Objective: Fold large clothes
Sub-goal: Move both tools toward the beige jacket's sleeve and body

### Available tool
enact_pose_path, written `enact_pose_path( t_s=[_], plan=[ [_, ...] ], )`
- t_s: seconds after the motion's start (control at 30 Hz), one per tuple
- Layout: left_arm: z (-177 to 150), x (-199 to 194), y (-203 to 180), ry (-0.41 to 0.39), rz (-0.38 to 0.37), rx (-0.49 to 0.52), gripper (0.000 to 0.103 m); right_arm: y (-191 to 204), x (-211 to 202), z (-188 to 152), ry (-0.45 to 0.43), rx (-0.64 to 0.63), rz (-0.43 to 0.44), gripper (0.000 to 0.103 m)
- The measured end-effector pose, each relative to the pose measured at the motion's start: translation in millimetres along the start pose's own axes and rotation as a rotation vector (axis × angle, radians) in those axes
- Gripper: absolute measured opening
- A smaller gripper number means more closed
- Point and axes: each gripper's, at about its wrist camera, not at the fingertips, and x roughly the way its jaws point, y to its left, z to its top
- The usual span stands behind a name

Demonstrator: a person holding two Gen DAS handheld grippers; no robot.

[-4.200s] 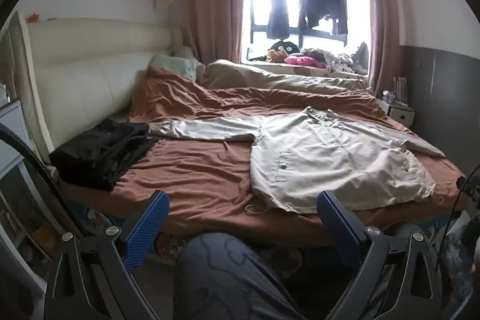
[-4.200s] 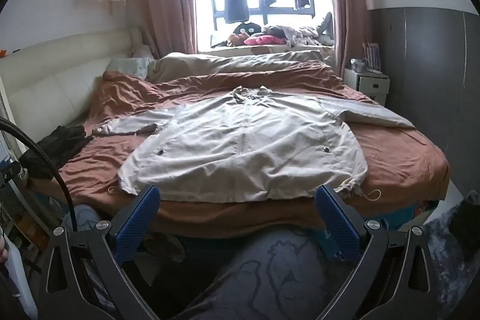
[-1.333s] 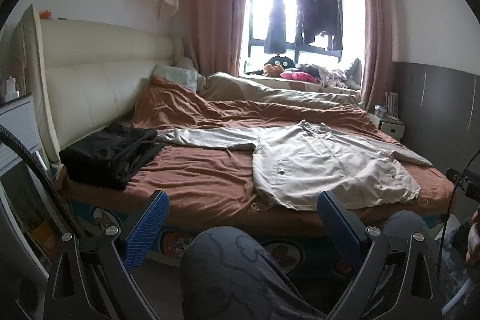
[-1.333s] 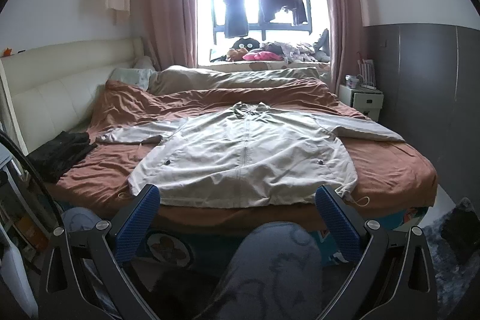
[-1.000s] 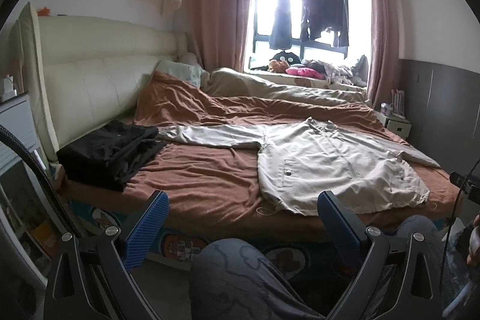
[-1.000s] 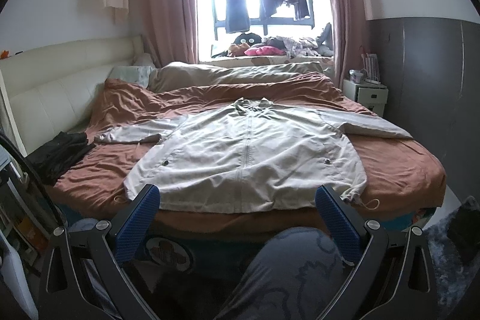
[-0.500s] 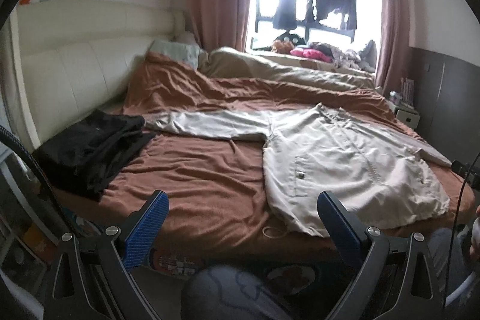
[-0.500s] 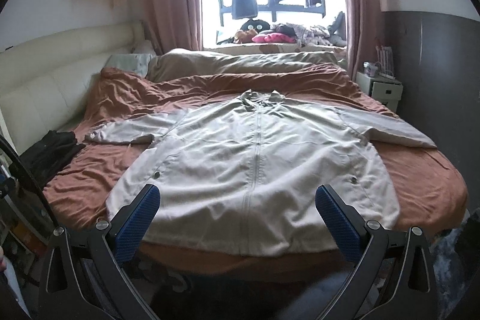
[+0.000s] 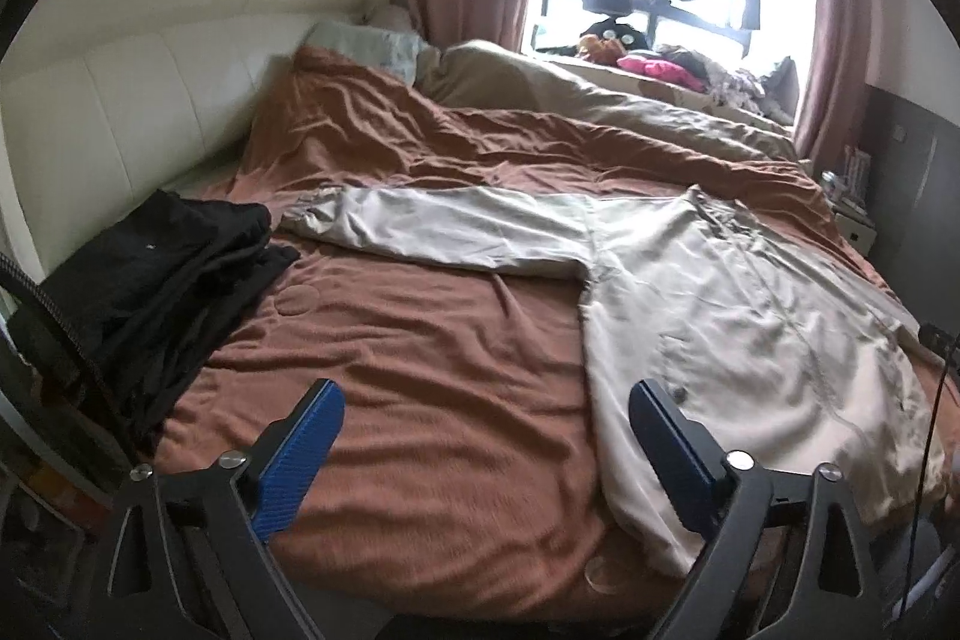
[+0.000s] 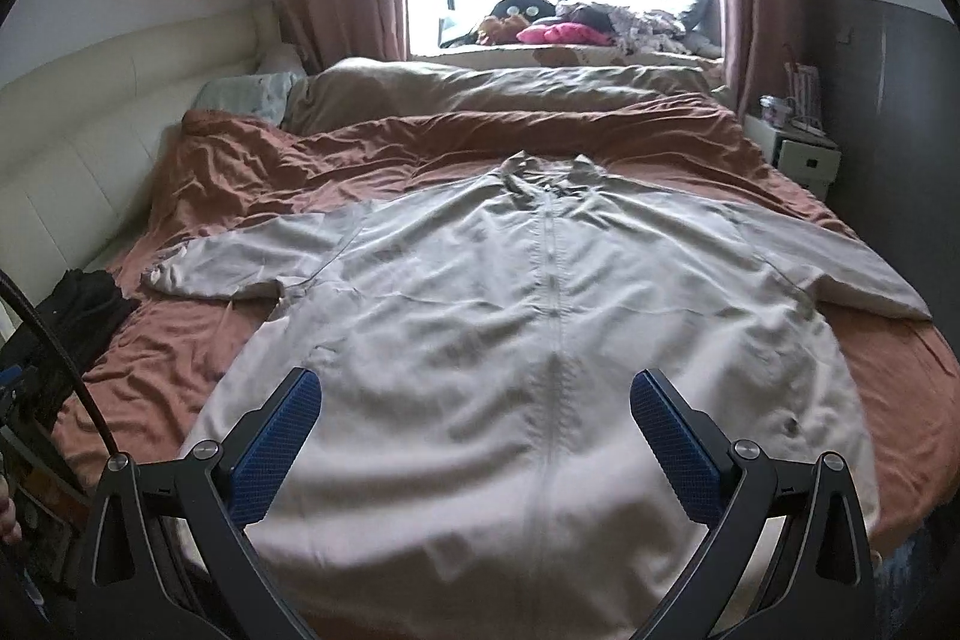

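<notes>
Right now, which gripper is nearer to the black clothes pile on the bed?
Left. The left gripper hangs open over bare brown bedding beside the black clothes pile; the right gripper hangs open over the beige jacket, farther away.

Both wrist views look down close over the bed [image 9: 420,400], sharing the jacket [image 10: 540,340]
</notes>
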Motion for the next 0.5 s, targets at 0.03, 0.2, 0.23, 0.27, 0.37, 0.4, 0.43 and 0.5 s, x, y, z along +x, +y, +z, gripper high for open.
enact_pose_path(
  t_s=[0.03,0.2,0.23,0.27,0.37,0.4,0.43,0.5],
  plan=[
    [7,10,4,0.012,0.002,-0.011,0.091,0,7,5,0.005,0.000,0.006,0.103],
    [39,55,26,0.044,0.013,-0.052,0.085,4,46,32,0.044,-0.002,0.030,0.103],
    [45,63,30,0.048,0.013,-0.060,0.085,5,54,36,0.050,-0.004,0.033,0.103],
    [51,71,34,0.054,0.010,-0.069,0.083,7,62,41,0.059,-0.006,0.036,0.103],
    [70,100,47,0.081,0.007,-0.104,0.074,11,90,57,0.082,-0.018,0.041,0.100],
    [75,109,51,0.088,0.002,-0.116,0.072,13,99,62,0.092,-0.020,0.043,0.098],
    [82,121,56,0.097,-0.001,-0.131,0.071,15,108,67,0.102,-0.019,0.046,0.097],
    [91,143,65,0.117,0.002,-0.154,0.065,18,126,76,0.120,-0.017,0.055,0.095]
  ],
)
